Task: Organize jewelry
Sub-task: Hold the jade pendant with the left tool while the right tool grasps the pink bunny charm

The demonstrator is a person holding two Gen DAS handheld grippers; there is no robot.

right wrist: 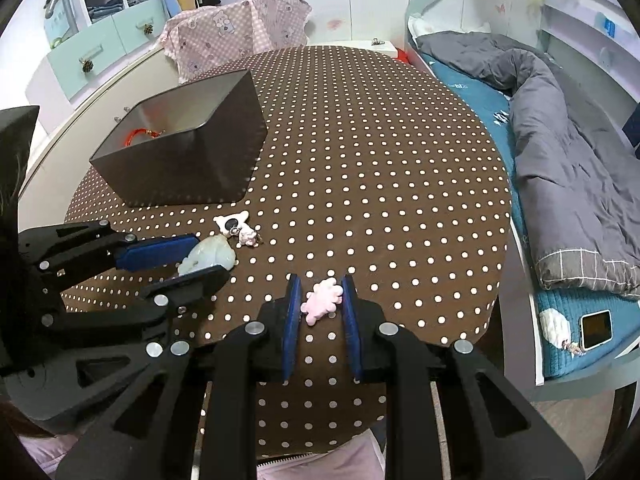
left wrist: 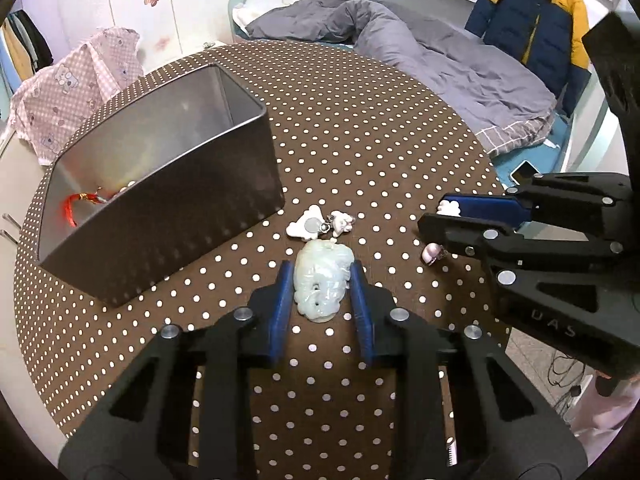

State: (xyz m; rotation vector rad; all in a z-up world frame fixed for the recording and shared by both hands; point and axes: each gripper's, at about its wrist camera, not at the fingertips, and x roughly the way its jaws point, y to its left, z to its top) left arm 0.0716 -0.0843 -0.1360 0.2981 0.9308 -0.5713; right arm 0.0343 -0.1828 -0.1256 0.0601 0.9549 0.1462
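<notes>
A pale green jade pendant [left wrist: 322,286] lies on the dotted tablecloth between the open fingers of my left gripper [left wrist: 321,276]; neither pad touches it. It also shows in the right wrist view [right wrist: 208,258]. White charms [left wrist: 320,224] lie just beyond it. My right gripper [right wrist: 320,290] is open around a pink flower-shaped charm [right wrist: 322,300] on the cloth; the left wrist view shows that charm's tip [left wrist: 449,207] between the fingers. A small pink ring [left wrist: 432,254] lies beside the right gripper. A grey metal box [left wrist: 160,184] holds a red cord [left wrist: 78,204].
The round table [right wrist: 380,160] has a brown cloth with white dots. A bed with a grey duvet [right wrist: 560,140] stands to the right, a phone [right wrist: 596,329] on it. A pink cloth-covered object [right wrist: 236,28] stands behind the table.
</notes>
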